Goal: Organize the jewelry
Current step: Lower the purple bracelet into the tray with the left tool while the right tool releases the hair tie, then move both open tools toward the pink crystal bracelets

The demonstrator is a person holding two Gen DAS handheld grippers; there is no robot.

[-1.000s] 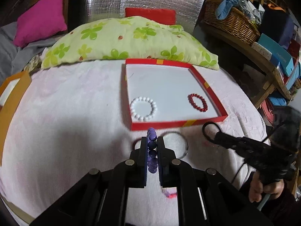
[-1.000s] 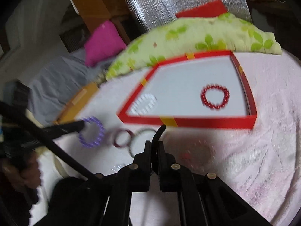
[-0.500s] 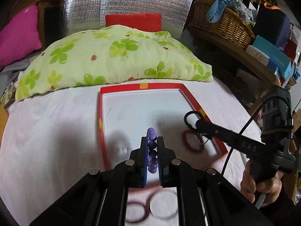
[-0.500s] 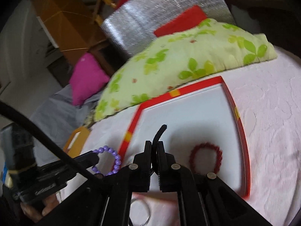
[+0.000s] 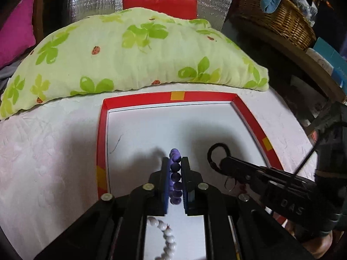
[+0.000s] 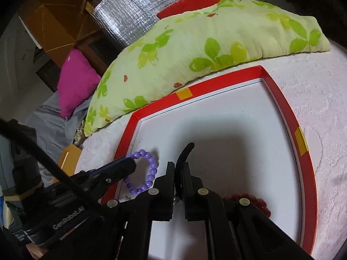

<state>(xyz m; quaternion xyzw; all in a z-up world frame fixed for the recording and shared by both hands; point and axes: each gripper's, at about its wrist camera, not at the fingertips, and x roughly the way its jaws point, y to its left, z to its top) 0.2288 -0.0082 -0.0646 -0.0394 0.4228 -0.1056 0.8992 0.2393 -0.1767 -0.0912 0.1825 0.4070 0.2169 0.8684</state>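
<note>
1. In the left wrist view, the left tongs (image 5: 175, 162) rise from the bottom centre of the frame, nearly closed on a purple bead bracelet (image 5: 175, 173). Its beads run edge-on between the two pads, so its ring shape is hidden here.
2. The right wrist view shows that same purple bead bracelet (image 6: 142, 172) as a full loop at lower left, hanging over the left edge of the red tray (image 6: 303, 169). The fingertip gripping it covers part of the ring.
3. The right tongs (image 6: 178, 166) at bottom centre of that view have a thin black ring (image 6: 184, 151) between the pads. The jaws are opening, with only a narrow gap showing. Most of the ring is hidden between the fingers, so only a curved stub sticks out.
4. From the left wrist view, the black ring (image 5: 218, 155) shows as a loop at centre right, over the white floor of the red tray (image 5: 102, 134).
5. A white bead bracelet (image 5: 167, 236) lies in the tray at bottom centre, half covered by the left tongs' body.
6. A dark red bead bracelet (image 6: 258, 202) lies in the tray at lower right of the right wrist view. Only an arc of it shows past the tongs.
7. A green leaf-print pillow (image 5: 134, 54) lies beyond the tray's far rim. The pink bedcover (image 6: 325, 130) carries the tray.
</note>
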